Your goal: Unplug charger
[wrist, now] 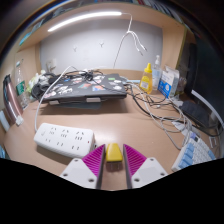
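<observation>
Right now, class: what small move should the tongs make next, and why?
Probably ease the tongs forward and a little left, toward the white power strip. It lies just ahead of them, not yet reached, and a small yellow thing sits between their tips; the plug itself I cannot make out.

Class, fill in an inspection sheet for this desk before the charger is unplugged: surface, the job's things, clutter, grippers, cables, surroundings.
Surface: wooden desk, crowded.
Job's things: white power strip just ahead of the fingers, to their left; yellow object between the fingers, identity unclear.
Clutter: dark laptop on papers; yellow bottle; keyboard.
Grippers: hand-held gripper with magenta pads about the yellow object; contact cannot be told.
Cables: several trail across the desk; a white one hangs on the wall.
Surroundings: partition wall, ceiling light.
</observation>
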A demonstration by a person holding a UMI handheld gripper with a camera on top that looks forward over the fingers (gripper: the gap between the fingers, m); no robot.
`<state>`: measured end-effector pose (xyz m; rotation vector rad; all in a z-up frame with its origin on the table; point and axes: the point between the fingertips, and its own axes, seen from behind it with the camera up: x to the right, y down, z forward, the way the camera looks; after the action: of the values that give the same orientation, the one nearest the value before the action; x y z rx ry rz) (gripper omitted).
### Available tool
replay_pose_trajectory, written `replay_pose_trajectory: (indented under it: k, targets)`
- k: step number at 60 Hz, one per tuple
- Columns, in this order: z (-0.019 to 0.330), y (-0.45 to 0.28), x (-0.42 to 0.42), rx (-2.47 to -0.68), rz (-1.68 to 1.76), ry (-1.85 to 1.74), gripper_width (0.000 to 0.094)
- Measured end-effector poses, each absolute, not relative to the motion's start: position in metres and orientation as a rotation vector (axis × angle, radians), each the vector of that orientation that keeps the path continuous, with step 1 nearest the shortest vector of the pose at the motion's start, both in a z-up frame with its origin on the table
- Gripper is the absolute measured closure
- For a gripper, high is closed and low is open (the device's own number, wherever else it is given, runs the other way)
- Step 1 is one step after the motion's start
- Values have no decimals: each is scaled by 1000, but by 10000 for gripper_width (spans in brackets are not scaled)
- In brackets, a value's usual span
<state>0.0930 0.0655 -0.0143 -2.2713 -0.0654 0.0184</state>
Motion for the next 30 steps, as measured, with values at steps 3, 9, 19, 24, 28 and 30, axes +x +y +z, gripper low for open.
replay_pose_trajectory:
  k: [3, 9, 19, 24, 28, 30]
  targets:
    - [-13, 71, 94, -2252, 20, -57, 363]
    - [-8, 72, 101, -2222, -9, -63, 144]
    - [28, 55, 99, -2128, 79, -64, 57]
    - [47, 34, 107, -2108, 100, -27, 52]
    - [61, 14, 113, -2091, 82, -25, 59]
    - [68, 5, 116, -2077, 75, -27, 57]
